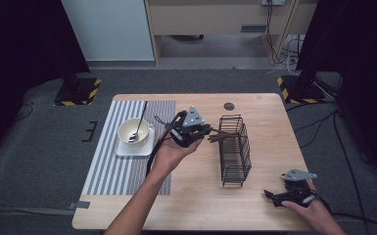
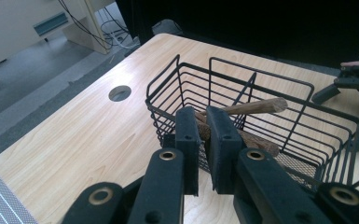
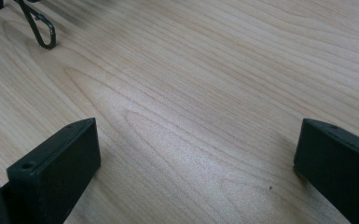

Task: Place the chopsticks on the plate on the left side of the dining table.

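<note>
The left gripper [image 2: 204,140] pinches brown wooden sticks [image 2: 247,108] at the wire basket [image 2: 279,79] rim, their length pointing ahead into it. The right gripper [image 3: 196,158] rests wide apart, empty, farther off.

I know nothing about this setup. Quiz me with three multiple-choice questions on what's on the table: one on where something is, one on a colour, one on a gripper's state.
1. Where does the spoon sit?
A. In the white bowl on the striped mat
B. Inside the wire basket
C. On the floor

2. What colour is the wire basket?
A. Red
B. Black
C. White

3. How do the jaws of the right gripper stand?
A. Wide apart over bare table
B. Clamped on a spoon
C. Shut on a cup

Answers: 1 A, the high view shows its handle rising out of the bowl. 2 B, its wires are black in both the high view and the left gripper view. 3 A, the right gripper view shows only wood grain between the two jaws.
</note>
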